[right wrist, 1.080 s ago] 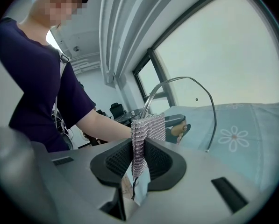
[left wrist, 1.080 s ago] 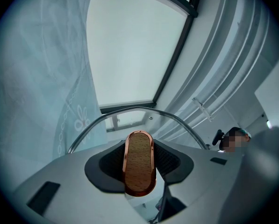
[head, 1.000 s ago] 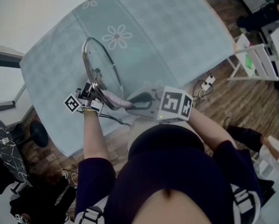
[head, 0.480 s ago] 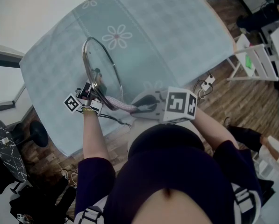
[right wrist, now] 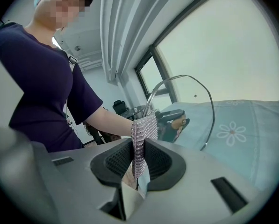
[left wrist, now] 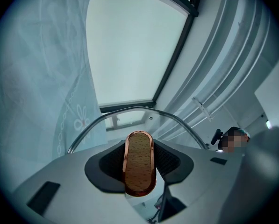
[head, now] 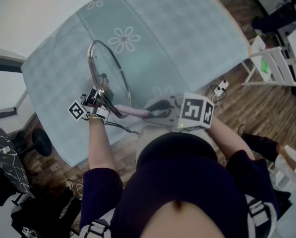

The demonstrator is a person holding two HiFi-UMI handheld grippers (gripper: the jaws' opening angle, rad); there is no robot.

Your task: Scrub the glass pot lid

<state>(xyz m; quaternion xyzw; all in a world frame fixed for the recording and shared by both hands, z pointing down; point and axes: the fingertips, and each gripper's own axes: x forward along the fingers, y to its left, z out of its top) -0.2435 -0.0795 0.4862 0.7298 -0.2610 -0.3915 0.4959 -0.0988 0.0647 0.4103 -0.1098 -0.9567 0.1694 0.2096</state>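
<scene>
A glass pot lid [head: 109, 63] with a metal rim stands on edge above the table. My left gripper [head: 99, 99] is shut on the lid's wooden, copper-rimmed knob [left wrist: 140, 161], and the lid's rim [left wrist: 130, 110] arches just beyond it. My right gripper [head: 151, 112] is shut on a pink-silver mesh scrubbing cloth [head: 133, 111]. The cloth's free end lies against the lid's lower rim. In the right gripper view the cloth [right wrist: 142, 133] sticks up between the jaws, with the lid [right wrist: 190, 101] and the left gripper [right wrist: 173, 121] right behind it.
The table [head: 187, 38] wears a pale teal cloth with flower prints. A white chair [head: 271, 66] and a power strip [head: 219, 87] are on the wooden floor to the right. A black stool [head: 9, 152] stands at the left. The person's torso fills the lower frame.
My right gripper has drawn slightly right and back toward the person, dragging the cloth down along the lid's lower rim. The left gripper and lid have held still.
</scene>
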